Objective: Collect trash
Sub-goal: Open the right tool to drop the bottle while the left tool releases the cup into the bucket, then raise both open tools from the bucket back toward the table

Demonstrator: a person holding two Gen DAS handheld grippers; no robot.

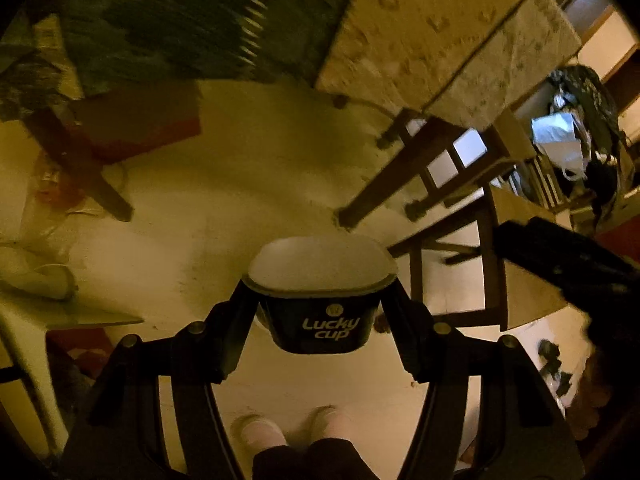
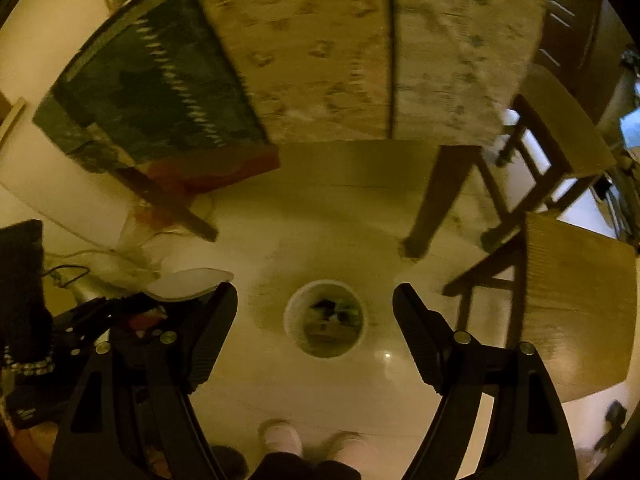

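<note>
We see a round bin (image 2: 325,322) with trash inside; our left gripper (image 1: 320,300) clamps the cup (image 1: 320,304), and our right gripper (image 2: 315,308) hangs wide open, empty.

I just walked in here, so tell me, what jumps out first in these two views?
A dark Lucky Cup tub, clamped in the left gripper above the floor. Below the open right gripper stands a round bin with rubbish inside, near a table leg.

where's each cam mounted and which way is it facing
Left wrist: on the left gripper, facing steeply down at the pale floor; its fingers clamp a dark "Lucky cup" paper cup; feet show.
Right wrist: on the right gripper, fingers open, above a round white bin.
Shared: cup, patterned table.
</note>
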